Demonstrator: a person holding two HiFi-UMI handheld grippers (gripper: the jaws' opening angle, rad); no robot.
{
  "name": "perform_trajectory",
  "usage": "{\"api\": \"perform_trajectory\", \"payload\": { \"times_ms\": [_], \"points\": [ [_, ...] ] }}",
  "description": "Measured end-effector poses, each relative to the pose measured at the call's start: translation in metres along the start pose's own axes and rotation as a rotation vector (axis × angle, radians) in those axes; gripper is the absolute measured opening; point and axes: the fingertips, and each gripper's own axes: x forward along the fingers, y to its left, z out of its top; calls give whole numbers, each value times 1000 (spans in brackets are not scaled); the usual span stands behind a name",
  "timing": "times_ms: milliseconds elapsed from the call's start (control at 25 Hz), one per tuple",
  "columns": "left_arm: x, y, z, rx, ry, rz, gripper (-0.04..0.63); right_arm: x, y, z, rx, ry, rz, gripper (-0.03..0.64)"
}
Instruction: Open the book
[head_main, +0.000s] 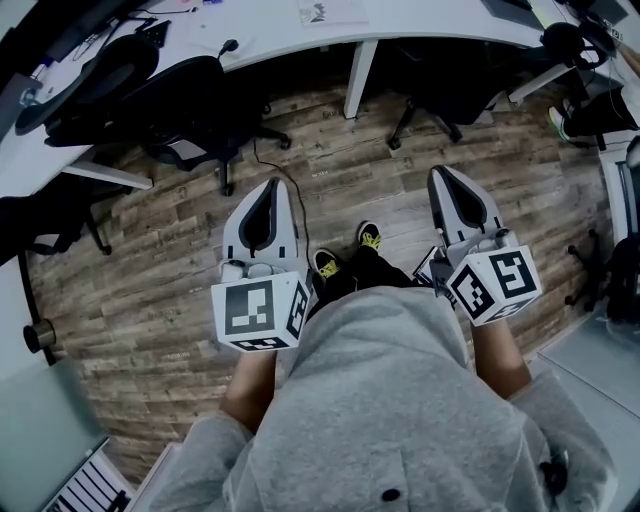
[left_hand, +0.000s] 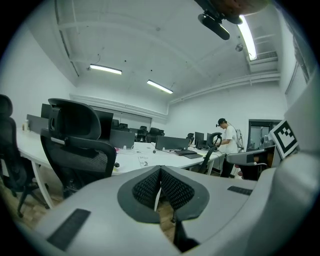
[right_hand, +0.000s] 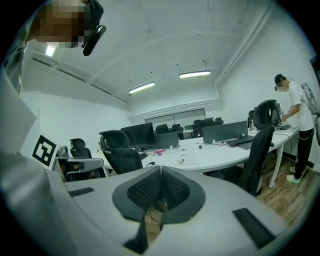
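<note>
I cannot pick out a book for certain. A flat printed item (head_main: 330, 12) lies on the curved white desk (head_main: 420, 22) ahead, also visible in the left gripper view (left_hand: 142, 161) and in the right gripper view (right_hand: 186, 161). My left gripper (head_main: 272, 185) is held out over the wooden floor, short of the desk, its jaws shut with nothing between them (left_hand: 160, 169). My right gripper (head_main: 440, 172) is held alongside at the same height, also shut and empty (right_hand: 161, 169).
Black office chairs (head_main: 190, 100) (head_main: 445, 85) stand between me and the desk, beside a white desk leg (head_main: 358, 78). A black cable (head_main: 285, 180) runs across the floor. Monitors (right_hand: 135, 134) line the desk. Another person (right_hand: 297, 125) stands at the desk's far right end.
</note>
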Motion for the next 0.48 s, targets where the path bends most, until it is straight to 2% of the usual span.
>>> {"api": "perform_trajectory", "payload": {
  "times_ms": [480],
  "points": [
    [-4, 5, 4, -8, -25, -31, 8, 1, 23, 9, -112, -5, -2, 29]
  ]
}}
